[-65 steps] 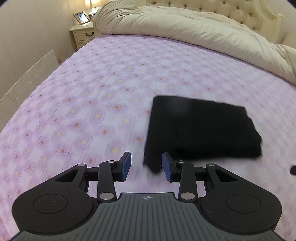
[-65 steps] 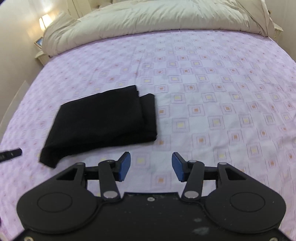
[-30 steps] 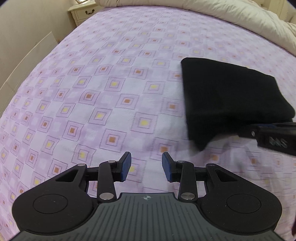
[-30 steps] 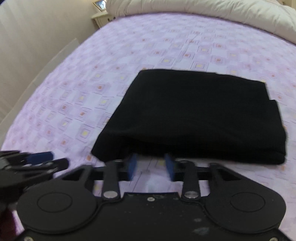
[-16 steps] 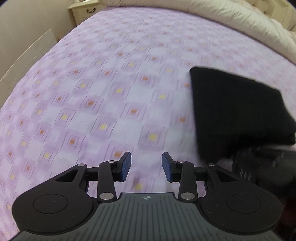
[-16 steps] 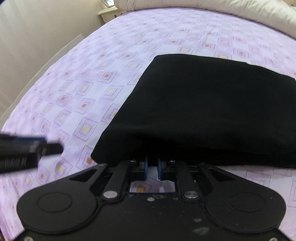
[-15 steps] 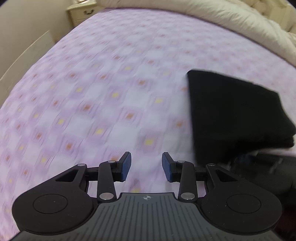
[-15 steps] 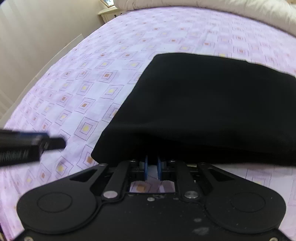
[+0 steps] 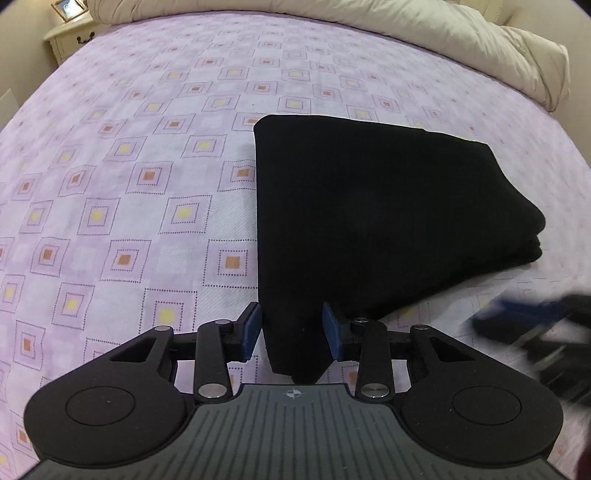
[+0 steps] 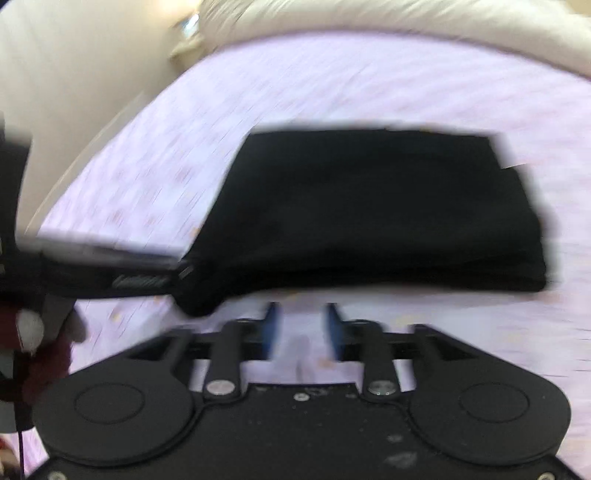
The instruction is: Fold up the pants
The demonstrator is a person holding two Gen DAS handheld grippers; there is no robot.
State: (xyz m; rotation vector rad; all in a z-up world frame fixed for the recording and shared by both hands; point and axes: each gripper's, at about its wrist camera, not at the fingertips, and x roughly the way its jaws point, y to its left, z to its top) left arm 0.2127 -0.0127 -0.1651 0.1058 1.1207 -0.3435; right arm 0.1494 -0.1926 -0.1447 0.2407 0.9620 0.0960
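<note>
The black pants (image 9: 380,206) lie folded into a thick rectangle on the purple patterned bedsheet (image 9: 122,155). My left gripper (image 9: 291,334) is open, and the near left corner of the pants lies between its blue pads. In the right wrist view, which is blurred, the pants (image 10: 369,206) lie just ahead. My right gripper (image 10: 301,326) is open and empty, a little short of their near edge. The left gripper (image 10: 110,273) shows there at the pants' left corner, and the right gripper (image 9: 535,325) shows as a blur in the left view.
A cream duvet (image 9: 388,33) is bunched along the head of the bed. A nightstand (image 9: 70,37) with a picture frame stands at the far left. The bed's left edge meets a beige wall (image 10: 74,74).
My left gripper has moved right onto the pants' near corner. My right gripper, which was shut on the near edge, has opened and pulled back from the pants.
</note>
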